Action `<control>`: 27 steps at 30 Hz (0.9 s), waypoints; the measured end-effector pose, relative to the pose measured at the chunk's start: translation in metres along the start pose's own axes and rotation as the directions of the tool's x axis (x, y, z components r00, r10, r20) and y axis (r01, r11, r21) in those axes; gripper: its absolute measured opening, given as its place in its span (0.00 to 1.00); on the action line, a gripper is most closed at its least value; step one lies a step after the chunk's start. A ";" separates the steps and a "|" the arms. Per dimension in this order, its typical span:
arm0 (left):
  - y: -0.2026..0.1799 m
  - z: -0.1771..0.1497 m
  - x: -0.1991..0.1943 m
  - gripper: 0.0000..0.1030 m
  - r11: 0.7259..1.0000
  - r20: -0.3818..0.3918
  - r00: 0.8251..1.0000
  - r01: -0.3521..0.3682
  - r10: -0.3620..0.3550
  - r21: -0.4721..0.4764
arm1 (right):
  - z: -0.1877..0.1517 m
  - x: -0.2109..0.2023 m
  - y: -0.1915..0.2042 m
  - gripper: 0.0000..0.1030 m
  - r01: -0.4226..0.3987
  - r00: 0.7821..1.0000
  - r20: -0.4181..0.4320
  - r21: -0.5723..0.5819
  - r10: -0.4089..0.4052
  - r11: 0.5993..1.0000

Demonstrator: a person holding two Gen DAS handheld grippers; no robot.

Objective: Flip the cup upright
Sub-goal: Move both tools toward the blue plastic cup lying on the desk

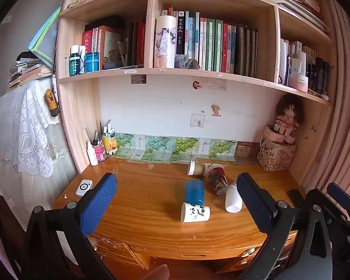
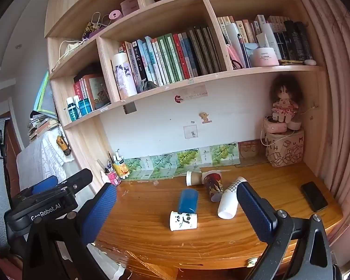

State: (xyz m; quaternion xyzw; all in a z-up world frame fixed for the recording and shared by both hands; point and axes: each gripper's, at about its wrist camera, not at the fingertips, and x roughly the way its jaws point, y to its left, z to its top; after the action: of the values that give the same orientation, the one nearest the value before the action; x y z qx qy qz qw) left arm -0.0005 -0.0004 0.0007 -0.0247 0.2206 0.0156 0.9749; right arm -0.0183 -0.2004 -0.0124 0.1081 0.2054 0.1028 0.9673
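Soft daylight lit both views evenly, bright on the white wall [image 1: 165, 109] and warm on the glossy desk [image 1: 151, 210], which carried a mild sheen. Shadows under the shelf [image 2: 198, 77] stayed faint. Fisheye distortion bowed every straight edge, and the 4 corners fell to black. The centre was sharp; the margins smeared slightly.

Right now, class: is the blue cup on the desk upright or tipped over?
Tipped over. The blue cup lies on its side on the desk, its length along the wood, against the panda cup.
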 end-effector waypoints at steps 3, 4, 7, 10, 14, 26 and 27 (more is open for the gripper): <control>-0.003 0.002 0.004 0.99 1.000 0.001 1.000 -0.014 0.014 0.007 | 0.001 0.000 -0.001 1.00 0.004 1.000 -0.005 -0.003 -0.004 1.000; -0.002 0.002 0.000 0.99 1.000 0.030 1.000 -0.010 0.010 -0.005 | 0.002 0.000 -0.001 1.00 0.005 1.000 -0.002 -0.004 -0.005 1.000; -0.002 0.005 0.000 0.99 1.000 0.039 0.999 -0.019 0.020 -0.018 | 0.004 0.002 0.000 1.00 0.006 1.000 0.010 -0.007 -0.006 1.000; -0.001 0.005 0.003 0.99 1.000 0.022 0.999 -0.030 0.030 -0.001 | 0.006 0.005 -0.001 1.00 0.019 1.000 0.020 -0.008 -0.019 1.000; -0.003 0.004 0.005 0.99 1.000 0.023 1.000 -0.013 0.013 -0.004 | 0.009 0.002 -0.004 1.00 0.025 0.998 0.051 -0.013 -0.024 1.000; -0.009 0.004 0.006 0.99 0.997 0.046 0.997 -0.060 0.062 -0.050 | 0.015 0.009 -0.012 1.00 -0.071 0.995 0.067 -0.048 0.074 0.996; -0.009 0.004 0.006 0.99 0.996 0.051 0.996 -0.065 0.068 -0.056 | 0.015 0.010 -0.012 1.00 -0.079 0.994 0.066 -0.052 0.083 0.995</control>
State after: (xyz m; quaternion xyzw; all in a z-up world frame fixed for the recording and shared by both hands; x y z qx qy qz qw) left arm 0.0069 -0.0090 0.0026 -0.0433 0.1948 0.0545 0.9784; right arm -0.0014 -0.2123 -0.0057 0.0957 0.1649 0.1432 0.9711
